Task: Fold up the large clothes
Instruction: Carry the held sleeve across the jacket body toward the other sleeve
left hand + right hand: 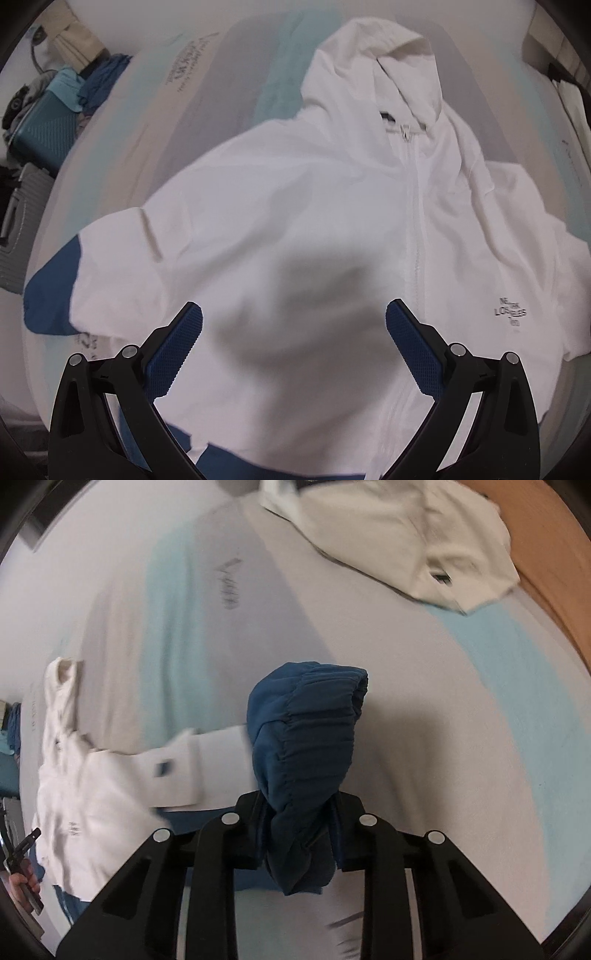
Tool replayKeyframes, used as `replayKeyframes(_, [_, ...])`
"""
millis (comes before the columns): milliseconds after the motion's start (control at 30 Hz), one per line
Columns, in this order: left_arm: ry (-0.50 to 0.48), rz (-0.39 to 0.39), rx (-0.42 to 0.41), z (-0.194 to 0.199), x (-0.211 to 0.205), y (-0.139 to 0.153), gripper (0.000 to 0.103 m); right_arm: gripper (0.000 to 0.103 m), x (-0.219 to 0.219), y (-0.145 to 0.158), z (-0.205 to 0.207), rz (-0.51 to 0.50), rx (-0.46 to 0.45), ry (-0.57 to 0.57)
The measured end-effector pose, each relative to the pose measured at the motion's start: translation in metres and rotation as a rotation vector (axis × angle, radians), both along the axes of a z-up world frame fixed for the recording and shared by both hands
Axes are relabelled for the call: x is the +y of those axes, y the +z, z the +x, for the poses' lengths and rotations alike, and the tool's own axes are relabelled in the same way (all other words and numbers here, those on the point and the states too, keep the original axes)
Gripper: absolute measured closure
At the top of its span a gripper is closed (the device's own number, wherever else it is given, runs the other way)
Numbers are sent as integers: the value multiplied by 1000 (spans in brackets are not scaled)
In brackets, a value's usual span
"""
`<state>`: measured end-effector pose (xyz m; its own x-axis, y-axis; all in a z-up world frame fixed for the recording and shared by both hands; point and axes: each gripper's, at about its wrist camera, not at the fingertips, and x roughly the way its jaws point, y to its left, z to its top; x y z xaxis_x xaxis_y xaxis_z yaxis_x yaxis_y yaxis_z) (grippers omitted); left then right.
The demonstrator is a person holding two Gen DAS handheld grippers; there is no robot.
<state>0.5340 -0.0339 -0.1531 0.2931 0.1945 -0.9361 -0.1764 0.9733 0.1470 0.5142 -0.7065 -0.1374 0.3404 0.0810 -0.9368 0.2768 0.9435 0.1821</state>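
A white zip-up hooded jacket (295,206) with blue cuffs lies spread face up on the bed, hood at the far end. My left gripper (294,325) is open and empty, hovering above the jacket's lower front. One blue cuff (51,291) lies at the left. My right gripper (299,812) is shut on the other blue cuff (306,731), with the white sleeve (207,764) stretching left to the jacket body (92,805).
The bed sheet (406,664) is pale with light blue stripes. A folded white garment (406,528) lies at the far end. A wooden floor (546,572) shows at right. A teal suitcase (44,129) and piled clothes stand beside the bed.
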Motion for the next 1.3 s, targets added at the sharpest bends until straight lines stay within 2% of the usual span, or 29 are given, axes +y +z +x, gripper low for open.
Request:
replayKeyframes(133, [9, -6, -25, -14, 7, 24, 6, 79, 67, 35, 3, -47, -32, 76])
replayKeyframes(300, [-4, -25, -54, -29, 28, 46, 6, 80, 146, 64, 8, -63, -58, 101])
replayKeyframes(400, [-4, -44, -68, -39, 51, 55, 6, 80, 195, 80, 13, -48, -62, 97])
replayKeyframes(600, [-3, -83, -96, -49, 115, 53, 6, 80, 331, 99, 24, -62, -89, 136])
replayKeyframes(733, [-7, -88, -99, -54, 167, 40, 6, 80, 422, 96, 32, -79, -94, 175])
replayKeyframes(800, [12, -117, -94, -53, 197, 32, 6, 81, 465, 91, 35, -78, -99, 197])
replayKeyframes(933, [-6, -108, -108, -51, 239, 24, 6, 81, 550, 71, 42, -82, -95, 242])
replayKeyframes(1300, [5, -112, -166, -59, 342, 17, 6, 81, 699, 17, 45, -101, -59, 363])
